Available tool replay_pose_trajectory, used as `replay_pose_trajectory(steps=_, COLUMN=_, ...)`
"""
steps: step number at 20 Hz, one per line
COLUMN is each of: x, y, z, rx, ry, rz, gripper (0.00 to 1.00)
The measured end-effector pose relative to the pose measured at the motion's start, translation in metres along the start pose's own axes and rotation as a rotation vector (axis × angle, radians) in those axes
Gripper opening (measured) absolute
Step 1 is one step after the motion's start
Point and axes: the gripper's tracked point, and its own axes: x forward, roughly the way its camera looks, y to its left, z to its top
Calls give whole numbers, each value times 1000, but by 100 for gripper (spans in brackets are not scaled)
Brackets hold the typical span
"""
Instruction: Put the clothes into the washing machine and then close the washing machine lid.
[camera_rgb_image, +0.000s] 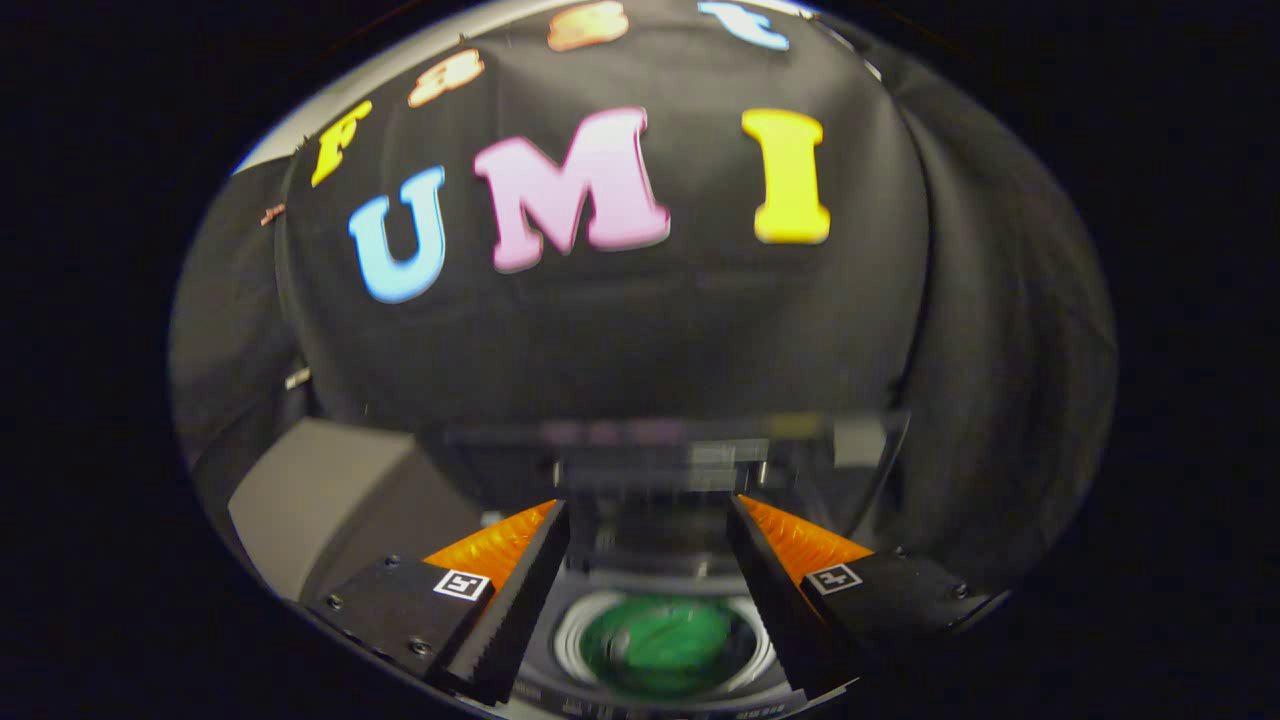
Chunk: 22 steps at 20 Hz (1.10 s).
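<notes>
My gripper (645, 505) is open, and nothing is held between its fingers. Below and between the fingers lies the washing machine's round drum opening (568, 640), ringed in white. A green piece of clothing (662, 645) lies inside the drum. Just ahead of the fingertips the machine's dark glossy lid (650, 455) stands raised, and it mirrors the booth wall. The picture is blurred around the lid's hinge.
A grey box-like block (320, 490) stands to the left of the machine, beside the left finger. Black cloth closes the booth behind the machine and on both sides.
</notes>
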Motion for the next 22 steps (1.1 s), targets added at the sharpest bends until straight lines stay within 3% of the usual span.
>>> replay_pose_trajectory(steps=1, x=20, y=0, z=18, rx=0, ry=-42, rz=-15, gripper=98)
replay_pose_trajectory(steps=3, x=68, y=-5, z=17, rx=-25, ry=15, rz=-65, gripper=98)
replay_pose_trajectory(steps=4, x=88, y=-10, z=-9, rx=-40, ry=125, rz=-88, gripper=98)
replay_pose_trajectory(steps=6, x=119, y=-10, z=-23, rx=-86, ry=113, rz=-84, gripper=100)
replay_pose_trajectory(steps=11, x=97, y=-8, z=-14, rx=-96, ry=13, rz=-108, gripper=100)
replay_pose_trajectory(steps=22, x=86, y=-7, z=-18, rx=-97, ry=-4, rz=-118, gripper=100)
